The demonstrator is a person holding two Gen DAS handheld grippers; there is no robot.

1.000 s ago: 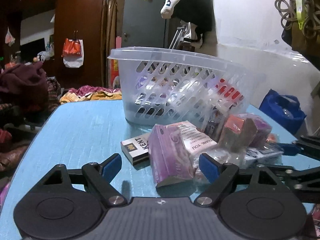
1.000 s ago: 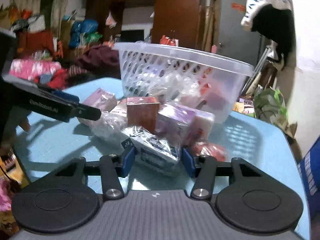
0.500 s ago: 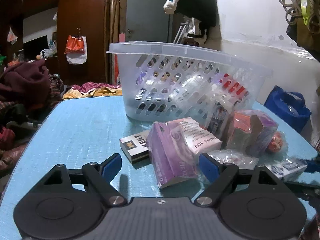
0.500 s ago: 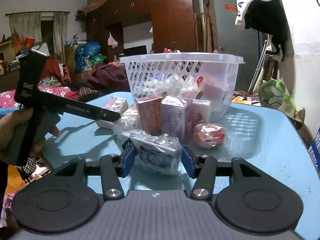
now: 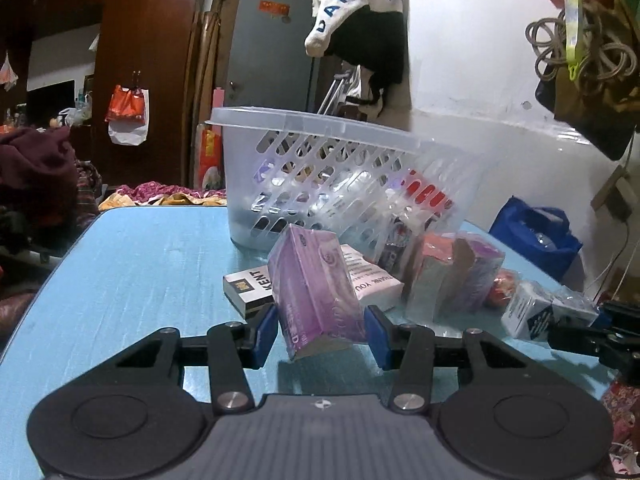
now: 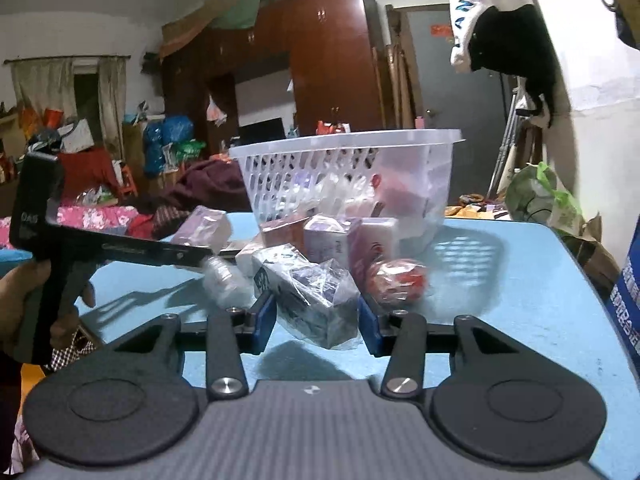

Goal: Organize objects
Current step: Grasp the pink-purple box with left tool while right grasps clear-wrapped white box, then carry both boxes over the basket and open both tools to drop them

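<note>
Through the left wrist camera we see our left gripper [image 5: 322, 334], its jaws having just closed, clamped on one purple box [image 5: 316, 292] tilted up off the blue table [image 5: 132, 264], beside one KENT carton [image 5: 250, 286]. Only the right wrist camera shows a hand [image 6: 24, 308] holding that tool. There our right gripper [image 6: 316, 322], jaws just closing, pinches one plastic-wrapped pack [image 6: 310, 294] before the one white basket [image 6: 348, 168].

Light-blue tabletop [image 5: 132, 264]. Translucent white slotted plastic basket [image 5: 320, 152] at 12 o'clock. Purple rectangular carton [image 5: 316, 292]; white-black KENT pack [image 5: 250, 286] at its 9 o'clock. Blue-white wrapped box [image 6: 308, 300]; red wrapped ball [image 6: 398, 280] at its 3 o'clock.
</note>
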